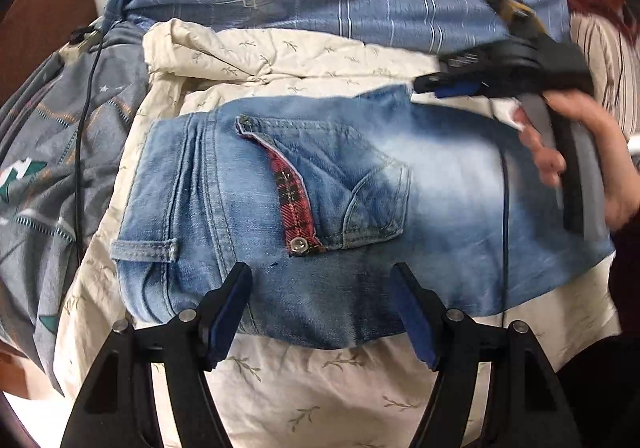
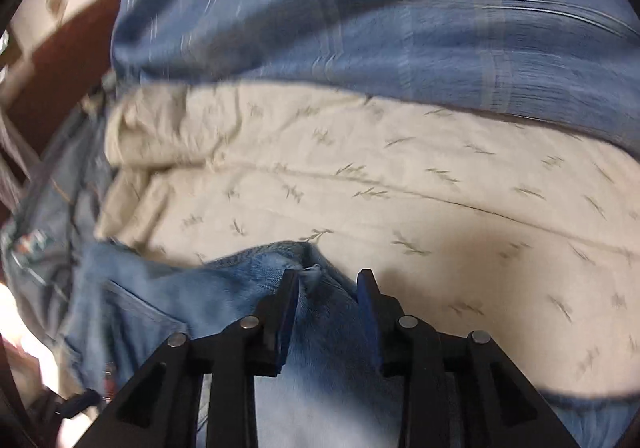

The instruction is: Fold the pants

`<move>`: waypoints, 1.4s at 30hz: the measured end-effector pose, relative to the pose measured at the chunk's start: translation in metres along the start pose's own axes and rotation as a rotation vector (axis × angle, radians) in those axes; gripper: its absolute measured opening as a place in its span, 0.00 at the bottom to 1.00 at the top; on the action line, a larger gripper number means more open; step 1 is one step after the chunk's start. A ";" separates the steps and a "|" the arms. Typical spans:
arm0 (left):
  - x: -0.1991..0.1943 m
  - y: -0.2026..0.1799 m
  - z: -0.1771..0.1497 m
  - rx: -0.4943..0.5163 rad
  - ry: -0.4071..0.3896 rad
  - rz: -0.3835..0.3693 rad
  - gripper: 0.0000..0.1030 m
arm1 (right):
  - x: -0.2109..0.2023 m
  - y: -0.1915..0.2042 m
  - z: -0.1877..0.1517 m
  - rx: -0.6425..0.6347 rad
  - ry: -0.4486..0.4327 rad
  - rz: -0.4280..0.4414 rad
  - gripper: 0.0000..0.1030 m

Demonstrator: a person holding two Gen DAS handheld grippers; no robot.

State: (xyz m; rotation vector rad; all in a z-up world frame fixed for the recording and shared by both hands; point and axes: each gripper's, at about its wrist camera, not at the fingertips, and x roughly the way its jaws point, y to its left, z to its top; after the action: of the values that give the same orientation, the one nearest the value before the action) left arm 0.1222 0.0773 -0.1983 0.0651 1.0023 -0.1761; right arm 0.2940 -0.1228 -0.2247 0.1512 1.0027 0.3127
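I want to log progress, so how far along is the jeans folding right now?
Looks done: the jeans lie folded into a compact bundle on the cream bedding, back pocket up. In hand: the right hand-held gripper sits open over the far edge; the left hand-held gripper hovers open. Left: perhaps a final smoothing or another fold.

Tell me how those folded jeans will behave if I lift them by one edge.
The jeans will probably sag and unfold: they are soft denim stacked in loose layers. Likely hefty for their size, given thick seams and a riveted pocket. They shouldn't slide much on the rumpled cream bedding.
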 end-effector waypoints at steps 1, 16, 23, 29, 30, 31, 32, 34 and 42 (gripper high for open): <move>-0.001 -0.002 0.000 0.006 -0.005 -0.008 0.70 | -0.011 -0.005 -0.003 0.022 -0.021 0.019 0.33; 0.026 -0.026 -0.010 0.175 0.051 0.077 0.74 | -0.034 -0.056 -0.062 0.076 -0.008 -0.193 0.29; -0.001 -0.030 0.006 0.154 -0.062 0.070 0.75 | -0.128 -0.096 -0.112 0.210 -0.160 -0.184 0.31; 0.033 -0.033 -0.001 0.170 0.034 0.156 0.77 | -0.171 -0.137 -0.176 0.298 -0.087 -0.343 0.31; 0.037 -0.034 -0.004 0.185 0.033 0.169 0.78 | -0.174 -0.143 -0.186 0.326 -0.075 -0.351 0.31; 0.041 -0.035 -0.005 0.193 0.035 0.178 0.80 | -0.173 -0.152 -0.194 0.348 -0.051 -0.358 0.31; 0.043 -0.035 -0.005 0.187 0.044 0.182 0.81 | -0.173 -0.159 -0.201 0.362 -0.043 -0.358 0.32; 0.044 -0.035 -0.003 0.171 0.051 0.187 0.83 | -0.176 -0.160 -0.212 0.350 -0.088 -0.340 0.32; 0.063 -0.028 0.002 0.125 0.081 0.219 1.00 | -0.186 -0.137 -0.231 0.276 -0.064 -0.376 0.32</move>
State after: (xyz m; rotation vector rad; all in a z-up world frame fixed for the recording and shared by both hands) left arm 0.1521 0.0419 -0.2495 0.2971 1.0568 -0.0360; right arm 0.0318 -0.3169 -0.2345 0.2165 0.9855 -0.1744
